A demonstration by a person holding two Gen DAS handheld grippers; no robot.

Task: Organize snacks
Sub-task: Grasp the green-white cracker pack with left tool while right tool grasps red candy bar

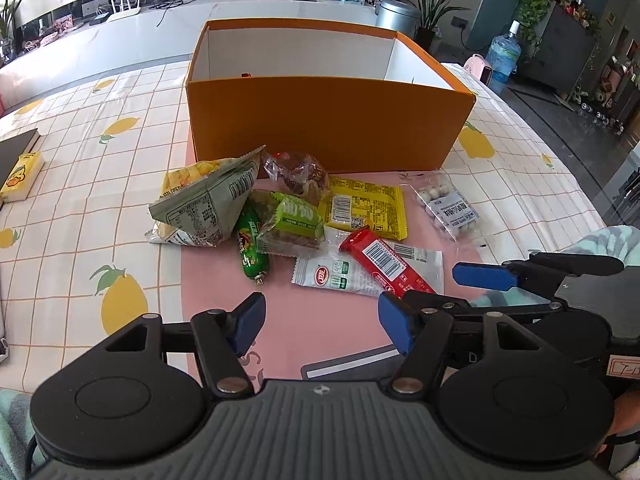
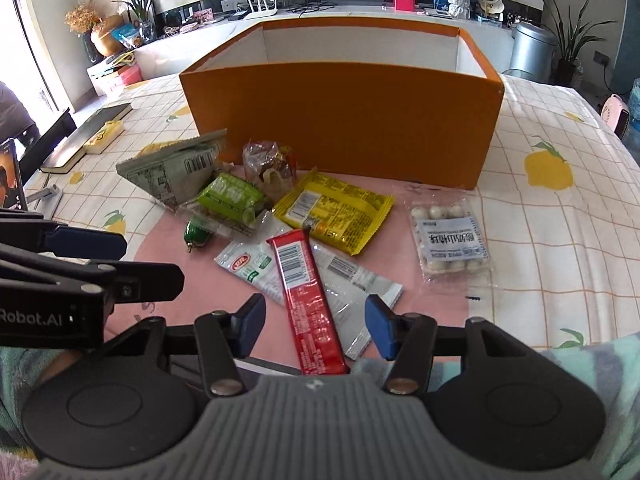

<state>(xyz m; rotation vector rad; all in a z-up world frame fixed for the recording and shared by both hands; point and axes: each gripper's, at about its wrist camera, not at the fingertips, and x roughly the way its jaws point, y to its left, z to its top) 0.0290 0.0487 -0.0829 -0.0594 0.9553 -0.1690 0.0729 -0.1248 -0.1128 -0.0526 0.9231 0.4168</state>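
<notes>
An open orange box [image 1: 328, 128] [image 2: 340, 120] stands on the table behind a pile of snacks. In the pile are a grey-green chip bag [image 1: 204, 208], a green sausage [image 1: 250, 248], a green packet [image 1: 292, 224], a yellow packet [image 2: 332, 212], a white sachet [image 1: 340, 276] and a clear pack of white balls [image 2: 452, 240]. A red bar [image 2: 308, 292] lies on the sachet. My right gripper [image 2: 315, 326] is open low over the bar's near end, a pad on either side, neither touching. My left gripper [image 1: 322, 320] hangs open above the pink mat [image 1: 320, 320], with nothing between its fingers.
A dark book [image 2: 88, 132] with a small yellow box [image 1: 22, 176] beside it lies at the table's left. The lemon-print tablecloth [image 2: 560, 220] stretches out to the right of the snacks. A person sits off the far left [image 2: 12, 112]. My two grippers are close, side by side.
</notes>
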